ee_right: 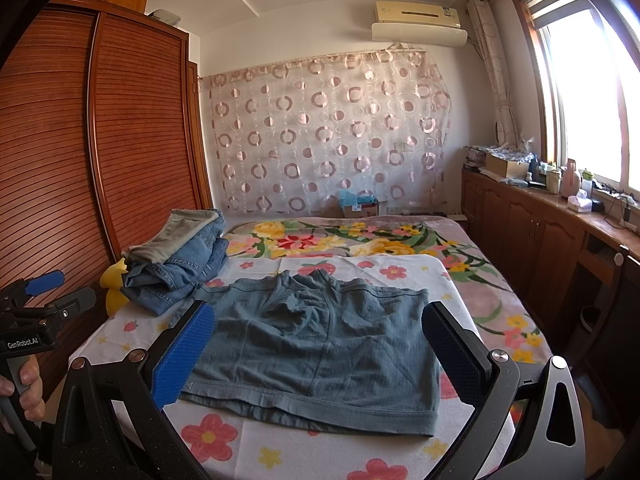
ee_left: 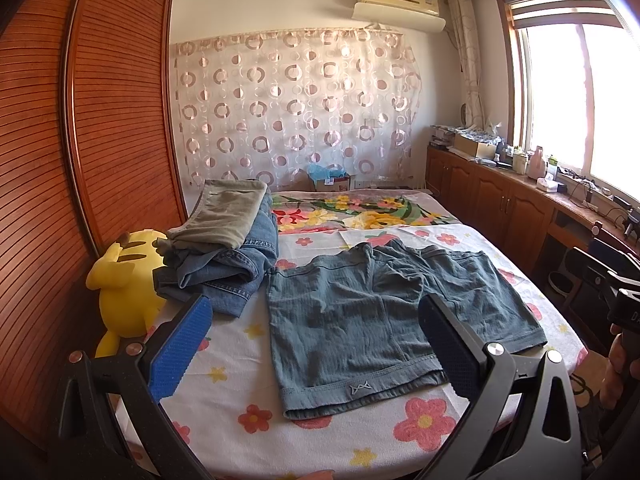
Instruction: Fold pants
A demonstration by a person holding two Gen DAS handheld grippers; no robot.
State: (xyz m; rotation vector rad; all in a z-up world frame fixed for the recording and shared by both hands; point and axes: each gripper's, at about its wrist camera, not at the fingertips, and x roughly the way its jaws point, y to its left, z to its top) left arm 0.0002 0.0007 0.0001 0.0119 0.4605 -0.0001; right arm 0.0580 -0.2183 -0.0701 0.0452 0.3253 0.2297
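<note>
Grey-blue shorts [ee_left: 384,320] lie spread flat on the flowered sheet [ee_left: 240,384], leg hems toward me and waistband at the far side. My left gripper [ee_left: 316,344] hovers open above the near edge of the bed, its blue pads either side of the left leg. In the right wrist view the same shorts [ee_right: 320,344] fill the middle. My right gripper [ee_right: 316,352] is open too, held above the near hem with nothing between its fingers. The left gripper [ee_right: 52,292] shows at the left edge there, in a hand.
A stack of folded jeans and khaki pants [ee_left: 228,252] sits on the bed's left side beside a yellow plush toy [ee_left: 124,280]. A wooden louvred wardrobe [ee_left: 80,140] lines the left. Wooden cabinets [ee_left: 500,200] with clutter run under the window on the right.
</note>
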